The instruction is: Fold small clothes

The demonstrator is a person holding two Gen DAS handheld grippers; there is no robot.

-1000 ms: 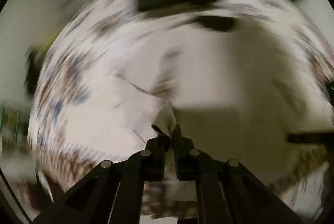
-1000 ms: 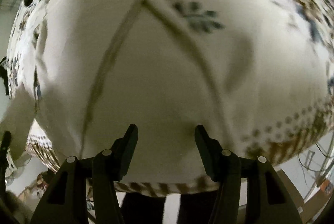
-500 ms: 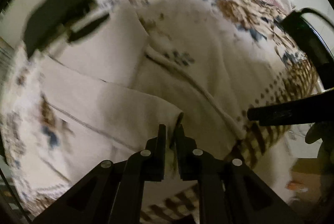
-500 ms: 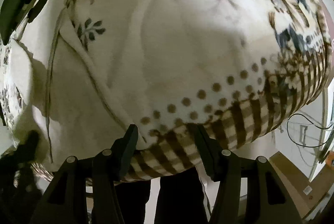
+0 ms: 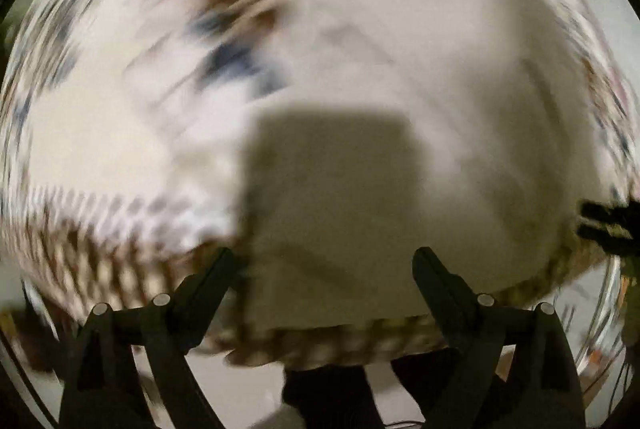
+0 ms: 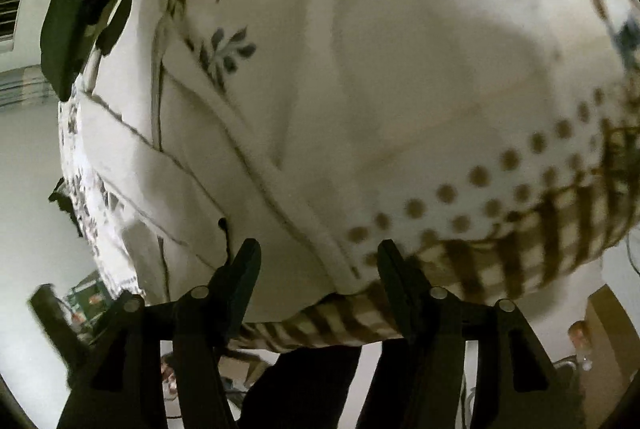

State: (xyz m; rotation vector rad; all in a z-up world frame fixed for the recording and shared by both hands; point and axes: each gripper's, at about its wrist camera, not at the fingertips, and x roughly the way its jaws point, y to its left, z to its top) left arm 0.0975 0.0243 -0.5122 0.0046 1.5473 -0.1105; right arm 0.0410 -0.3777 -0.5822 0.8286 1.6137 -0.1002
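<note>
Left wrist view: badly motion-blurred. The left gripper point(image 5: 324, 261) has its jaws spread wide with nothing between them, above a pale garment point(image 5: 460, 133) lying on a patterned tablecloth point(image 5: 80, 261). A square shadow falls at the middle. The other gripper's dark tips poke in at 3 o'clock.

Right wrist view: sharper. The right gripper point(image 6: 316, 261) also has its jaws spread and holds nothing, poised at the table's near edge. The white garment point(image 6: 168, 189), with folded layers and seams, lies from 9 to 6 o'clock; the cloth's dotted and checked border runs toward 4 o'clock.

I judge this a pause between folds; next, pick an edge to pinch. Pale floor shows below, and a window at 10 o'clock.
</note>
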